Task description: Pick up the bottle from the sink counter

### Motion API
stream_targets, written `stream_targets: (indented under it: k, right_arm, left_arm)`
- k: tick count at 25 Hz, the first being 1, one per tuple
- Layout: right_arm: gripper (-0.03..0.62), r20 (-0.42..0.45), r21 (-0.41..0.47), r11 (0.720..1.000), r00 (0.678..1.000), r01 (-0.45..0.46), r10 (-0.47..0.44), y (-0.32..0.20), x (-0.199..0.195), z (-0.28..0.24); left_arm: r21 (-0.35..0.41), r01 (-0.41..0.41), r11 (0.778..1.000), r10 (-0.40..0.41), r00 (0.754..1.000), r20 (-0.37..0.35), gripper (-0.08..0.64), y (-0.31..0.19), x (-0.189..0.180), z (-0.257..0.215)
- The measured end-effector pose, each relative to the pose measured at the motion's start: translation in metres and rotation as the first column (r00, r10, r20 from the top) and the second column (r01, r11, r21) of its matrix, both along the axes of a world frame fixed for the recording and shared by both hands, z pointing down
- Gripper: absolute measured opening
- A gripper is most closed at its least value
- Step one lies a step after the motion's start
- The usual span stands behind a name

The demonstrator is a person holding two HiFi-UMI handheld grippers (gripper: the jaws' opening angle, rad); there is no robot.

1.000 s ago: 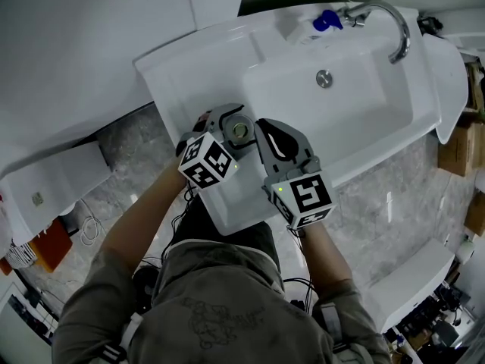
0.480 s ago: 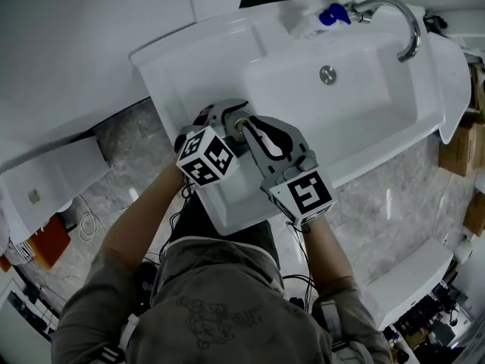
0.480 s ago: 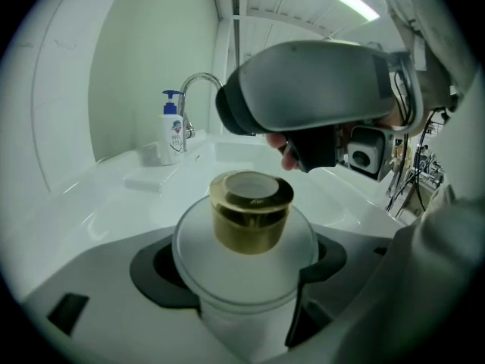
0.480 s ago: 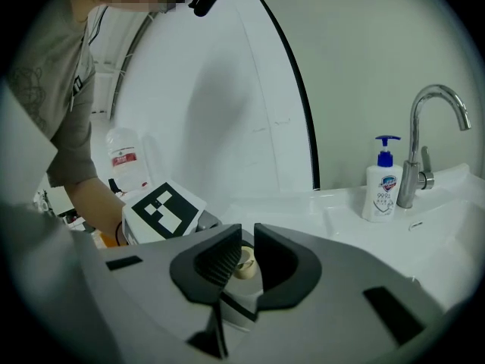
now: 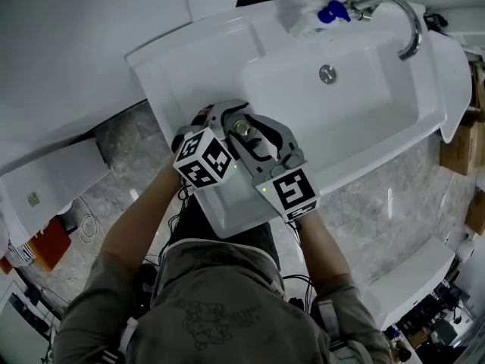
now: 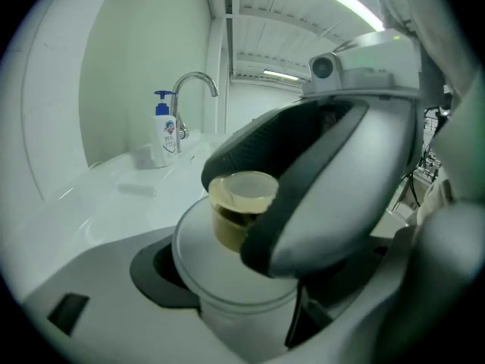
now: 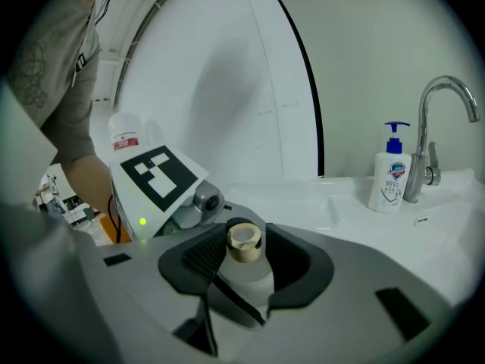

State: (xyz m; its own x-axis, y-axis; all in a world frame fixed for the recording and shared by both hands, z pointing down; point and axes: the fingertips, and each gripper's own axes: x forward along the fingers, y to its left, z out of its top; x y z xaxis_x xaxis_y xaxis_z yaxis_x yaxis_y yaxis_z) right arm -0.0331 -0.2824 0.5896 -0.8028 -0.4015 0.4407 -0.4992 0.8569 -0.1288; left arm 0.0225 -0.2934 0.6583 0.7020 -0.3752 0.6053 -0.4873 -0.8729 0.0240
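Fingers [image 6: 155,275] of the left gripper [image 5: 229,122] are clamped on the white body of the bottle [image 6: 227,294], with a dark pad against each side. Solid grip in the left gripper view.

Right gripper [image 5: 255,133]: jaws have just been opening and now stand wide. The bottle's tan top [image 7: 244,243] sits between its pads [image 7: 198,258], and there's a visible gap on the right side, so no grip there. In the left gripper view one right jaw curves round the tan top from the right.

Bottle location: upright, over the front left stretch of the sink counter [image 5: 189,59], left of the basin [image 5: 364,105], right where the two grippers meet. From above only its round top [image 5: 242,128] shows. Can't tell whether its base is on the counter, since the grippers cover it.

Both marker cubes point back at the person, left cube [image 5: 203,158] and right cube [image 5: 292,193].

Far side of the counter: a soap dispenser with a blue pump [image 5: 322,17] stands just beside the chrome faucet [image 5: 398,21], well apart from the bottle.
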Motion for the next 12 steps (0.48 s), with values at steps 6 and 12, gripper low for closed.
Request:
stream_targets:
  k: [6, 12]
  right_arm:
    - [0.146, 0.039, 0.02, 1.0, 0.999, 0.011, -0.012, 0.0034, -0.0007, 0.0021]
    - [0.14, 0.056, 0.026, 1.0, 0.998, 0.013, -0.014, 0.0057, 0.0009, 0.0017]
  left_arm:
    - [0.002, -0.02, 1.0, 0.02, 1.0, 0.008, 0.35, 0.0023, 0.0001, 0.0009]
    - [-0.002, -0.006, 1.0, 0.006, 1.0, 0.013, 0.349, 0.0042, 0.0007, 0.0012]
